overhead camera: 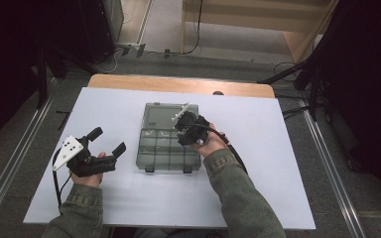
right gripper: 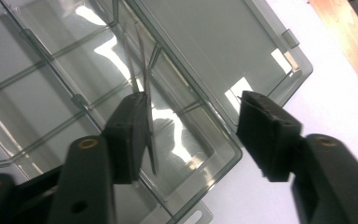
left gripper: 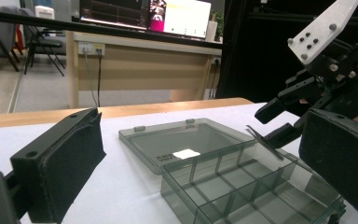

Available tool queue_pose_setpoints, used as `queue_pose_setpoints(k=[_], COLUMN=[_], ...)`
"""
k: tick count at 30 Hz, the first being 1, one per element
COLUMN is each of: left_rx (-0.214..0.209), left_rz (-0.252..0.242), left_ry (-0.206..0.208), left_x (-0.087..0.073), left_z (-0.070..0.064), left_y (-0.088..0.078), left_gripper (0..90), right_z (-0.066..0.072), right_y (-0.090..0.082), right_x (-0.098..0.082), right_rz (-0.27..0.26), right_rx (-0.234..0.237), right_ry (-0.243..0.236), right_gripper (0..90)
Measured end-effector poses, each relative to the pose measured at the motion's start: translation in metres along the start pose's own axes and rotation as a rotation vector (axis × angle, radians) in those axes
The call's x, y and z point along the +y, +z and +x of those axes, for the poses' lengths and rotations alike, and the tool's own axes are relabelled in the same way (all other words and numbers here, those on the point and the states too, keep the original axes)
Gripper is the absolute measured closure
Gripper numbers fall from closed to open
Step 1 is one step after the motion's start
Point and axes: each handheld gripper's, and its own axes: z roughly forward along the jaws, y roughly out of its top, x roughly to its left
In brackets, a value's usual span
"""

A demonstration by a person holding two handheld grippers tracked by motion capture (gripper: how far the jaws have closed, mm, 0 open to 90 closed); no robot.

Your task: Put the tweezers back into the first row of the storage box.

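A clear grey compartment box [overhead camera: 168, 151] lies open in the middle of the white table, its lid [overhead camera: 159, 116] flat on the far side. My right gripper [overhead camera: 183, 130] hovers over the box's right side with its jaws apart. A thin clear divider strip [right gripper: 142, 60] stands among the compartments and leans against the pad of one jaw; the other jaw is well clear of it. My left gripper [overhead camera: 109, 140] rests open to the left of the box, with nothing between its fingers. In the left gripper view the right gripper [left gripper: 279, 121] is poised over the strip [left gripper: 263, 141].
The white table top [overhead camera: 258, 198] has free room left, right and in front of the box. A wooden strip [overhead camera: 178, 84] runs along the far edge. Dark stands and cables flank the table on the floor.
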Motion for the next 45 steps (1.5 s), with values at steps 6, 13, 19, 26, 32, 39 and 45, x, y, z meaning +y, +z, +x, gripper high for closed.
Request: queue_pose_setpoints(k=[6,13,19,26,32,39,45], left_rx=[-0.002,-0.002,-0.003,-0.004,-0.003,-0.005,-0.005], left_rz=[-0.002,0.000,0.000,0.003,0.001,0.005,0.008], left_ry=[-0.003,-0.004,-0.004,-0.004,-0.009,-0.009,-0.009], left_x=[0.000,0.000,0.000,0.000,0.000,0.000,-0.001], left_z=[0.000,0.000,0.000,0.000,0.000,0.000,0.000], left_y=[0.000,0.000,0.000,0.001,0.001,0.001,0.001], left_gripper=[0.0,0.0,0.0,0.0,0.0,0.0,0.0], right_z=[0.000,-0.002,-0.007,-0.015,-0.022,-0.028,-0.031], right_y=[-0.003,-0.009,-0.020,-0.033,-0.038,-0.043,-0.047], right_x=[0.000,-0.003,-0.016,-0.039,-0.060,-0.088,-0.109], right_rz=[-0.028,-0.053,-0.150,-0.224,-0.222,-0.253,-0.270], right_rx=[0.007,0.006,0.023,0.039,0.039,0.043,0.037], right_ry=[0.015,0.067,0.163,0.229,0.272,0.318,0.356], right_gripper=[39.1,22.7,1.4,0.0,0.0,0.0,0.0])
